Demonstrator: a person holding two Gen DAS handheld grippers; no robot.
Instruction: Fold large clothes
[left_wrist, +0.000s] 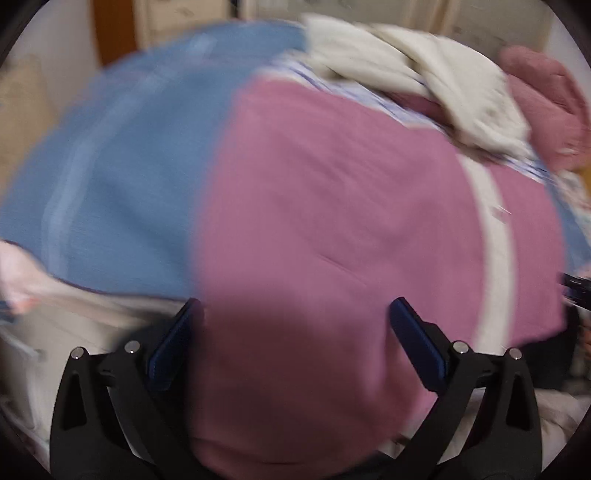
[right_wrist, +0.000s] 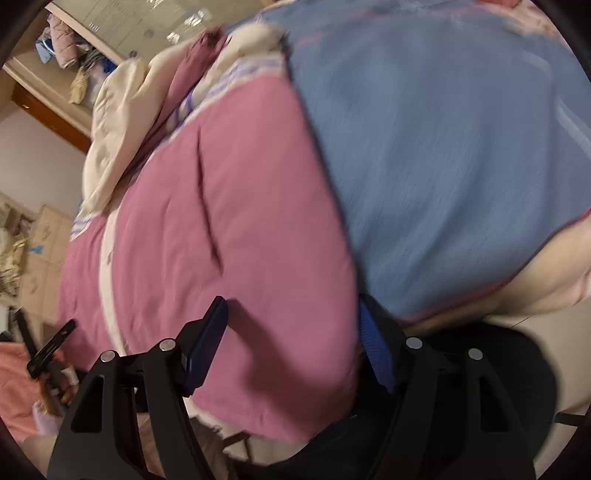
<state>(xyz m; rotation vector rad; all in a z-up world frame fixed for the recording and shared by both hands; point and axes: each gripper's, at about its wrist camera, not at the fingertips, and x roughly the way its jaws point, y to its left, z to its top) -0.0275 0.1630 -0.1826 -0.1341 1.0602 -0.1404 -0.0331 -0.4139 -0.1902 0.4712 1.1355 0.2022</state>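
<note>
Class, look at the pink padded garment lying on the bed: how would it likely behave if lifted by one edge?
The pink padded garment looks soft and creased, so it would probably droop rather than hold shape. Its puffy, quilted look suggests it is bulky yet fairly light. It seems unlikely to roll or slide far.

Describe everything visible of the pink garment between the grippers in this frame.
The pink garment is a large piece of soft, matte, slightly ribbed-looking fabric with a cream band along one side and a long crease. It lies spread over the bed, its edge meeting a blue cloth. Its near end bulges between the open jaws of the left gripper and right gripper. Both views are motion-blurred.
</note>
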